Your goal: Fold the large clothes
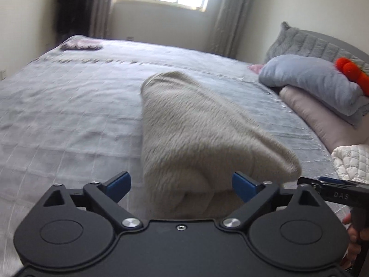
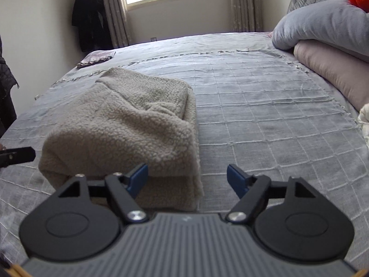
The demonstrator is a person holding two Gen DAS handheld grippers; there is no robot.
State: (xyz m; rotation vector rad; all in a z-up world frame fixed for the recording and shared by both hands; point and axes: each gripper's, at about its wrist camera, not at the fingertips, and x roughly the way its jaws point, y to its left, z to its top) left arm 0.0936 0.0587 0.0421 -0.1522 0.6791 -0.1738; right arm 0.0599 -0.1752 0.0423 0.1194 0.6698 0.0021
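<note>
A beige fleece garment point(image 1: 196, 133) lies folded in a thick bundle on the grey bed cover point(image 1: 69, 115). It also shows in the right wrist view point(image 2: 129, 127), left of centre. My left gripper point(image 1: 182, 181) is open and empty, its blue pads either side of the bundle's near end. My right gripper point(image 2: 187, 176) is open and empty, just right of the bundle's near corner. The right gripper's body point(image 1: 334, 191) shows at the right edge of the left wrist view. The left gripper's tip point(image 2: 18, 155) shows at the left edge of the right wrist view.
Stacked grey and pink pillows point(image 1: 318, 87) with an orange plush toy point(image 1: 350, 71) lie at the bed's right. A small folded purple cloth point(image 2: 96, 57) sits at the far left corner. A white quilted item point(image 1: 352, 161) lies at the right. Dark clothes point(image 2: 90, 16) hang by the window.
</note>
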